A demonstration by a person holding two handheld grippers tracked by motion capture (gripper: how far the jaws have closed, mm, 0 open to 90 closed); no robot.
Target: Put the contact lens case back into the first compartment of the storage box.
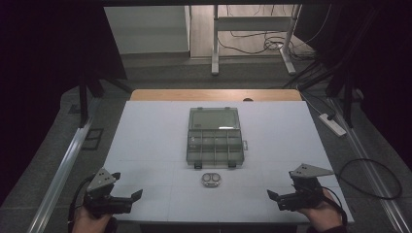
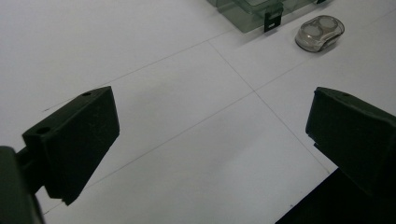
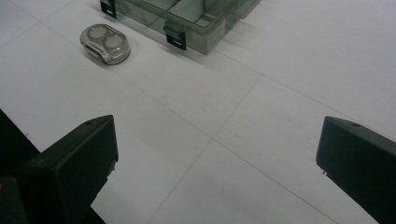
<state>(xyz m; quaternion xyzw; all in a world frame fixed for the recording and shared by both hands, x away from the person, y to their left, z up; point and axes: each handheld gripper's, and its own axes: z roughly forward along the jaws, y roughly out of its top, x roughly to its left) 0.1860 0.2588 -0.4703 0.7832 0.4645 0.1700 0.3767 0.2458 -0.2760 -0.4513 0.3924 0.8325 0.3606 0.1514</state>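
Both tools rest near the front edge of the desk (image 1: 145, 126), jaws spread wide and holding nothing: the left tool (image 1: 127, 199) at the left corner, the right tool (image 1: 279, 198) at the right. Between them, forward of both, lies a small clear twin-well case (image 1: 212, 180), its long axis across the desk. It sits just in front of the open compartment box (image 1: 215, 136), apart from it. Neither tool is clearly nearer; the case lies up and inward from each.

Spread fingers (image 3: 74, 168) face small case (image 3: 105, 43), organizer box (image 3: 196, 18).
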